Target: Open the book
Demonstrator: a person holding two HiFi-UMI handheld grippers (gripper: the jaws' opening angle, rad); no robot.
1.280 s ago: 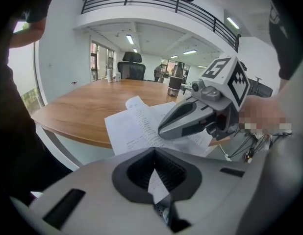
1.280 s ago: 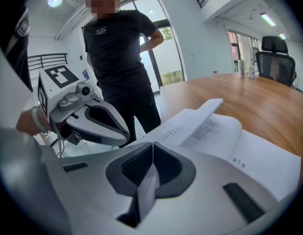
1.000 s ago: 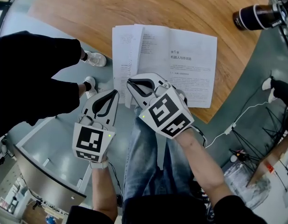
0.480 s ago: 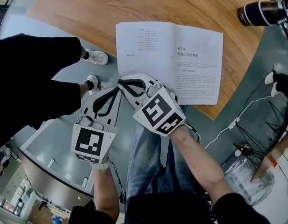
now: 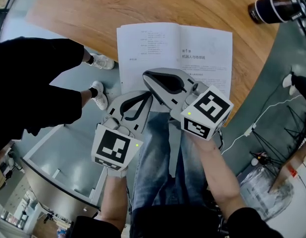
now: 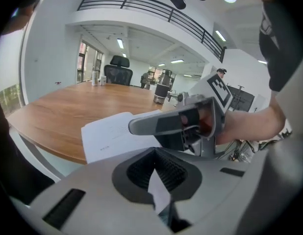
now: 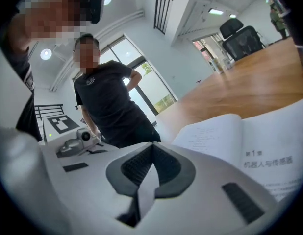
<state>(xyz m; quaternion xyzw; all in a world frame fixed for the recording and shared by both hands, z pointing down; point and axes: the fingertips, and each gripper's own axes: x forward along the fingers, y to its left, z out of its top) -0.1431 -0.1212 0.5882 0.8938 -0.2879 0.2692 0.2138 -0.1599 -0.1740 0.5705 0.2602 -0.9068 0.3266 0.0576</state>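
The book [image 5: 192, 53] lies spread flat on the wooden table [image 5: 93, 9], close to its near edge, with printed pages showing on both sides. It looks light and thin, with soft, floppy sheets that would crease or tear under a hard pinch, so the free outer edge or corner of a page seems the safest hold. The right gripper [image 5: 148, 76] hangs over the book's near edge and the left gripper [image 5: 145, 97] sits just beside it; both have fingers pressed together on nothing. A black camera lens [image 5: 272, 8] stands well apart, and a person in black [image 5: 34, 83] stands at the left.
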